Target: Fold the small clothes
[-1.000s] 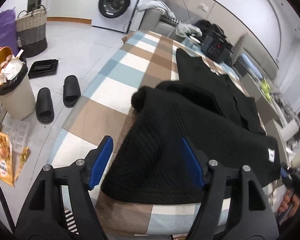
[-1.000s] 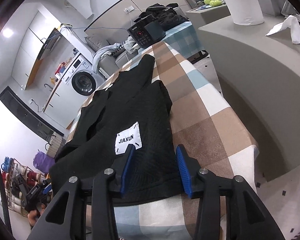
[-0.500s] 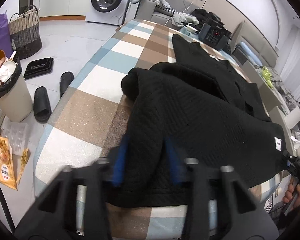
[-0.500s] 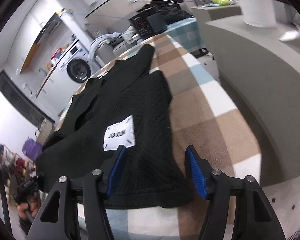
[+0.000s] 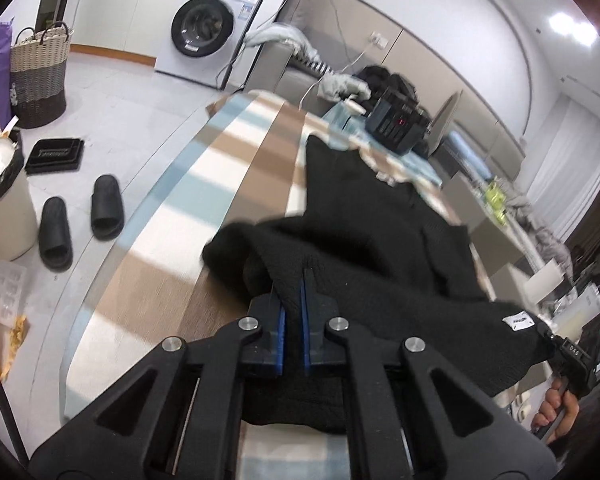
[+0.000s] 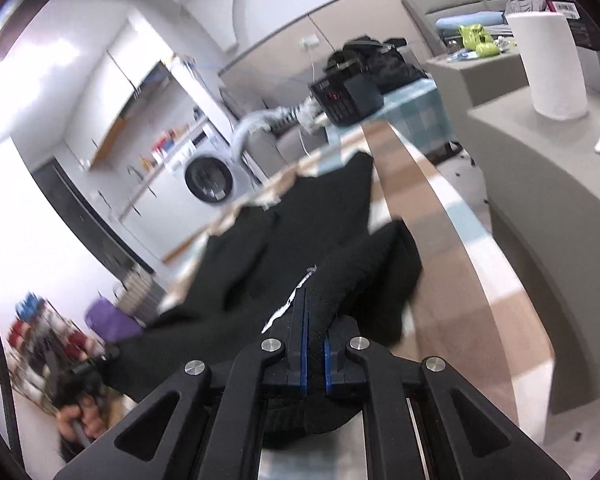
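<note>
1. Left wrist view: the left gripper (image 5: 293, 300) is clamped on the near hem of the black knit garment (image 5: 364, 264), a ridge of cloth pinched between its blue pads (image 5: 281, 334); its jaws have just been closing, and cloth is between them
2. The garment lies lengthwise on the checked tablecloth (image 5: 172, 280), its far end reaching toward the black device (image 5: 400, 128) at the head of the table. The gripped hem is raised off the cloth while the rest rests flat
3. At the right edge of this view the right gripper (image 5: 556, 346) holds the other near corner, beside the white label (image 5: 518, 322), with the person's hand (image 5: 556, 412) below it. Holding both corners of one edge probably keeps the hem taut so it can be carried over in a straight fold
4. Off the table: black slippers (image 5: 82, 216), a woven basket (image 5: 38, 76), a full bin (image 5: 0, 204) and a washing machine (image 5: 208, 28)
5. Right wrist view: the right gripper (image 6: 315, 322) is likewise closed on the garment's (image 6: 300, 240) near corner, its jaws just closed, the label (image 6: 290, 300) crumpled against the left pad
6. The person's other hand (image 6: 80, 416) shows blurred at lower left. A paper towel roll (image 6: 552, 64) stands on the grey counter (image 6: 540, 184) to the right, well apart from the work
7. Judgement: the fold's grasp looks done and the lift is under way; the hem should next travel toward the far end
</note>
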Demonstrator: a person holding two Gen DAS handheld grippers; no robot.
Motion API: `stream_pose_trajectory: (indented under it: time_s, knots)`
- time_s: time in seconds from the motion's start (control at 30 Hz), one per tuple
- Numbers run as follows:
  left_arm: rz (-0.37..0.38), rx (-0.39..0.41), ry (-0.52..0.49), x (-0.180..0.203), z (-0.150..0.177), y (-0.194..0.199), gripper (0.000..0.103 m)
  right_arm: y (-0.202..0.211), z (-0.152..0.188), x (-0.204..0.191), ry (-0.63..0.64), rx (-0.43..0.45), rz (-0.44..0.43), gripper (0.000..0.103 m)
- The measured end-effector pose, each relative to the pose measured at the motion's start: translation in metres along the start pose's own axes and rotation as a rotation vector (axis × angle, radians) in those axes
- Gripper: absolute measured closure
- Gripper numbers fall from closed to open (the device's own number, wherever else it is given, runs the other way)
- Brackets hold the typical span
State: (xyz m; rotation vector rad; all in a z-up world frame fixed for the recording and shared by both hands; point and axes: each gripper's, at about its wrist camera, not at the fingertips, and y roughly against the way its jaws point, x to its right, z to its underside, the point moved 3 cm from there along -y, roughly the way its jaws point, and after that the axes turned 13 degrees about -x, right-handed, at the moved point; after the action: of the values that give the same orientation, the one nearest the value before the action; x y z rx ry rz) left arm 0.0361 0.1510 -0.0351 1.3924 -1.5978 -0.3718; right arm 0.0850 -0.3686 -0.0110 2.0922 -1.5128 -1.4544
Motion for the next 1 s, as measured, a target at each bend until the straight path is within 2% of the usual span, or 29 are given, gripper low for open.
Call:
stream_pose_trajectory:
  time_s: [0.1,0.3,0.47,0.6,0.7,0.77,0.8,0.83,0.9,0.93,0.97,1.0]
  knots:
    - [0.027,0.034,-0.01,0.011,-0.025,0.005,0.1,-0.002,-0.024,-0.009,-0.013,0.039,-0.012,0.098]
    - [0.053,0.076,-0.007,0.027,-0.088,-0.006,0.1,-0.023,-0.081,-0.01,-0.105,0.101,0.038,0.098]
    - [0.084,0.059,0.013,0.036,-0.148,-0.042,0.1,-0.063,-0.135,0.006,-0.23,0.11,0.102,0.098]
    - [0.081,0.003,0.043,0.036,-0.192,-0.091,0.1,-0.107,-0.168,0.02,-0.299,0.053,0.137,0.096]
    - [0.047,-0.091,0.076,0.029,-0.211,-0.132,0.098,-0.127,-0.174,0.03,-0.324,-0.013,0.161,0.08]
    - [0.029,-0.156,0.087,0.022,-0.212,-0.15,0.094,-0.124,-0.168,0.032,-0.317,-0.018,0.165,0.062]
    - [0.022,-0.162,0.087,0.019,-0.208,-0.153,0.094,-0.119,-0.162,0.031,-0.296,-0.01,0.176,0.061]
    - [0.013,-0.155,0.082,0.015,-0.203,-0.152,0.088,-0.113,-0.155,0.03,-0.275,-0.01,0.188,0.06]
    - [0.001,-0.131,0.078,0.009,-0.192,-0.145,0.065,-0.104,-0.138,0.033,-0.262,-0.031,0.19,0.057]
    - [-0.01,-0.111,0.076,0.006,-0.184,-0.139,0.045,-0.097,-0.125,0.035,-0.261,-0.046,0.194,0.056]
    - [-0.026,-0.085,0.07,0.001,-0.172,-0.128,0.035,-0.093,-0.114,0.037,-0.262,-0.052,0.202,0.055]
    - [-0.048,-0.057,0.059,0.0,-0.164,-0.119,0.035,-0.088,-0.105,0.039,-0.265,-0.057,0.211,0.055]
